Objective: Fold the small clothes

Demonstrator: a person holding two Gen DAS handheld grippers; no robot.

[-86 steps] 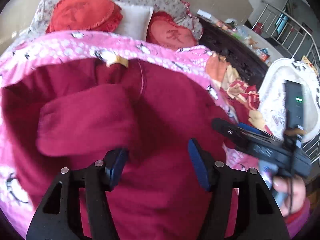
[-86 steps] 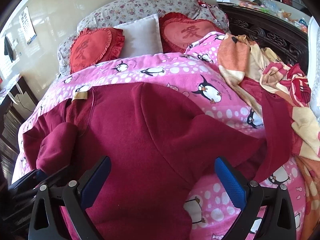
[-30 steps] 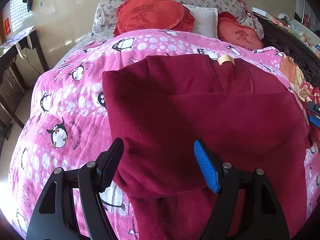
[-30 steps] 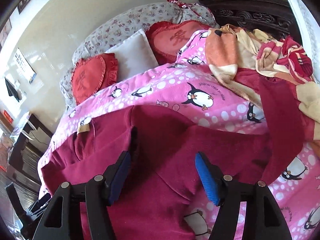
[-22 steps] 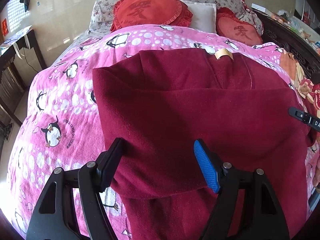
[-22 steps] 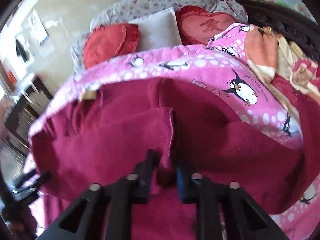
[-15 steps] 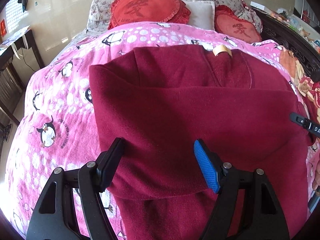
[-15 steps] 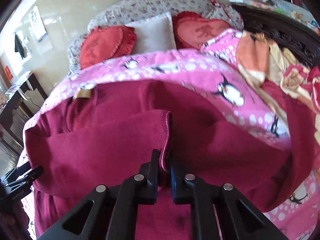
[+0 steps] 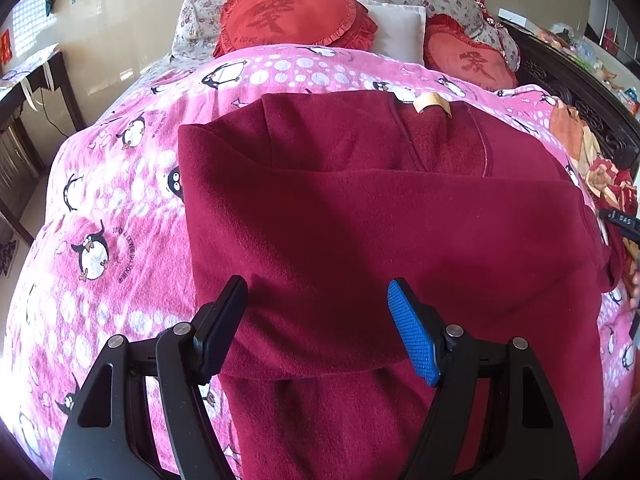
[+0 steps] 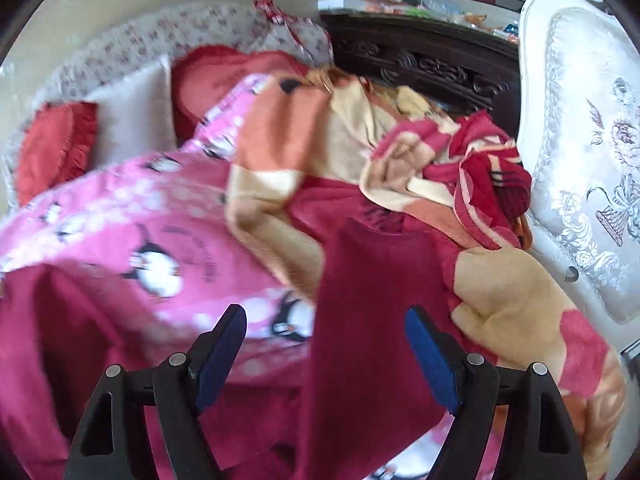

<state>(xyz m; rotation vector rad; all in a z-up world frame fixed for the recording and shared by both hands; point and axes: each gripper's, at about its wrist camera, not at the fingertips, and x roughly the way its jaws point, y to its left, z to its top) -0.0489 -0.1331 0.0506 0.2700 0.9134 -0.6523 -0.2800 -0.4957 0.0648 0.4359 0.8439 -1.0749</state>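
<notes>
Pink penguin-print blanket (image 9: 120,184) covers the bed. 2 red heart cushions (image 9: 292,16) and 1 white pillow (image 9: 400,28) at its head. Orange-and-cream blanket (image 10: 400,152) bunched beside a white upholstered chair (image 10: 592,140).

Left gripper (image 9: 316,330): two black skeletal arms with triangular cut-outs and silver pivot screws; one finger pad (image 9: 412,332) ribbed blue, the other showing its black back. Right gripper (image 10: 326,354): identical black frame, silver screws, blue pads.
</notes>
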